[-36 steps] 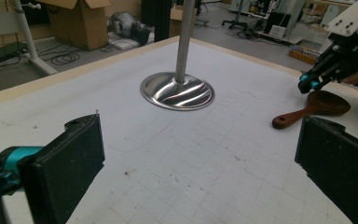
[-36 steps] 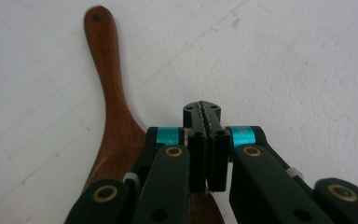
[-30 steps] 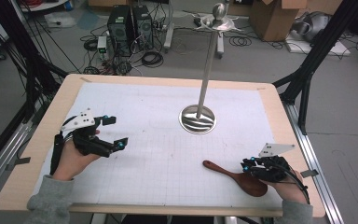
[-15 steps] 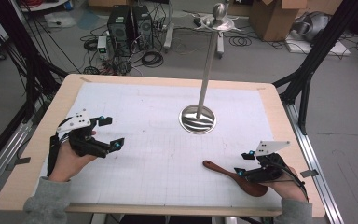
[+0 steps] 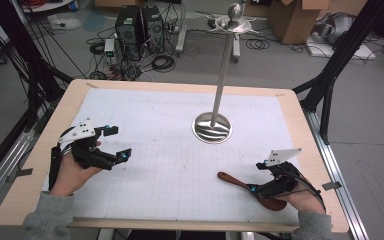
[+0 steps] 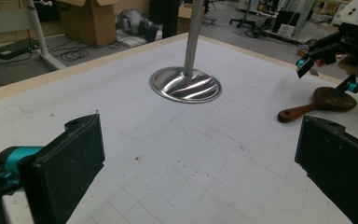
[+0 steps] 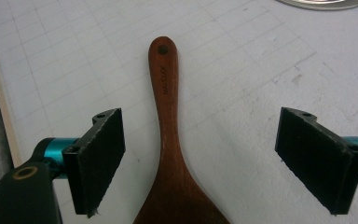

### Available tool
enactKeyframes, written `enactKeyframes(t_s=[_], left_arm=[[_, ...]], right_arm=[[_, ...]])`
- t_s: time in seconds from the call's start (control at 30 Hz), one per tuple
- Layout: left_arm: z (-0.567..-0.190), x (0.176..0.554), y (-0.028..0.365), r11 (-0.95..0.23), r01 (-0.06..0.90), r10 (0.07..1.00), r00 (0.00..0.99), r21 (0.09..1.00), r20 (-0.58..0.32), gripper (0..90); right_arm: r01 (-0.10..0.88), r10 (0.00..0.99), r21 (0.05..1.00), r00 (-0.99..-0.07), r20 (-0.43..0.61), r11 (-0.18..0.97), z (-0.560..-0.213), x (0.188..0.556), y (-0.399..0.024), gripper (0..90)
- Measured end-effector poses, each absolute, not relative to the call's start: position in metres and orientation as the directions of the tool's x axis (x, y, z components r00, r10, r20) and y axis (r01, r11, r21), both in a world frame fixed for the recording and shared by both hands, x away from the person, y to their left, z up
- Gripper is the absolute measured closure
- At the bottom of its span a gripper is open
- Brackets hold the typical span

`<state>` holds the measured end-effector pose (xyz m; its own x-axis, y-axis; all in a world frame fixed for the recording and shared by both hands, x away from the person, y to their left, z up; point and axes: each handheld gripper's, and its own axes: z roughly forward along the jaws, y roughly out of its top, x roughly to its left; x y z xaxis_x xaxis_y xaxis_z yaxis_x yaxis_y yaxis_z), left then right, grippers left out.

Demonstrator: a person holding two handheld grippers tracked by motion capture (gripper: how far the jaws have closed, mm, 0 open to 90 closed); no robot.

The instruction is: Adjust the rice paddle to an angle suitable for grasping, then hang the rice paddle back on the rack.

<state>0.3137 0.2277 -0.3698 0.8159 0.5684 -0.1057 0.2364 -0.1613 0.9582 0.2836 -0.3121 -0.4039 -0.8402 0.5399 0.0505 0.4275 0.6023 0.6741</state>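
Wooden spoon (image 5: 247,187) flat on the white gridded bench (image 5: 180,145), near the front right corner, handle end pointing toward the middle. From the high view: right gripper (image 5: 260,190) low over the spoon's bowl, fingers having just been opening and now spread, with the spoon lying loose beneath them rather than clamped. Left gripper (image 5: 117,145) well apart on the far side of the bench, fingers wide apart, nothing between them. Metal stand (image 5: 212,127) upright past the middle, round shiny base, tall pole, well clear of both hands. From the left gripper view: two black fingers (image 6: 70,163) spread wide over bare grid paper, stand base (image 6: 185,85) ahead, spoon (image 6: 314,105) off to the right under the other hand's gripper (image 6: 328,70). From the right gripper view: spoon (image 7: 170,140) running up between the spread fingers (image 7: 98,154), touched by neither, handle hole at the top. Judged from this: spoon set down and let go, or else not yet taken; either way no grip at present, and any carrying toward the stand, if meant, not yet done.
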Motion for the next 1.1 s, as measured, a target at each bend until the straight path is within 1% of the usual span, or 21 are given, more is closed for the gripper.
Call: enactKeyframes(t_s=[0.47, 0.73, 0.87, 0.9, 1.0, 1.1], left_arm=[[-0.371, 0.312, 0.231, -0.164, 0.238, 0.574, 0.812, 0.957, -0.104, 1.8], [-0.371, 0.311, 0.229, -0.173, 0.239, 0.572, 0.814, 0.955, -0.1, 1.8], [-0.372, 0.311, 0.229, -0.178, 0.237, 0.571, 0.815, 0.955, -0.096, 1.8], [-0.372, 0.311, 0.229, -0.175, 0.241, 0.572, 0.814, 0.955, -0.101, 1.8], [-0.373, 0.311, 0.231, -0.177, 0.246, 0.572, 0.813, 0.953, -0.103, 1.8], [-0.373, 0.311, 0.231, -0.175, 0.246, 0.576, 0.811, 0.953, -0.103, 1.8]], right_arm=[[0.42, 0.516, 0.643, -0.855, 0.046, 0.64, -0.405, 0.286, -0.305, 16.4], [0.431, 0.512, 0.604, -0.858, 0.044, 0.67, -0.408, 0.288, -0.3, 17.7], [0.434, 0.506, 0.591, -0.861, 0.049, 0.68, -0.409, 0.289, -0.297, 19.3], [0.428, 0.494, 0.584, -0.868, 0.052, 0.69, -0.41, 0.29, -0.297, 23.3], [0.418, 0.474, 0.573, -0.879, 0.057, 0.705, -0.412, 0.29, -0.295, 25.8], [0.426, 0.478, 0.565, -0.876, 0.063, 0.707, -0.412, 0.291, -0.294, 27.0]])
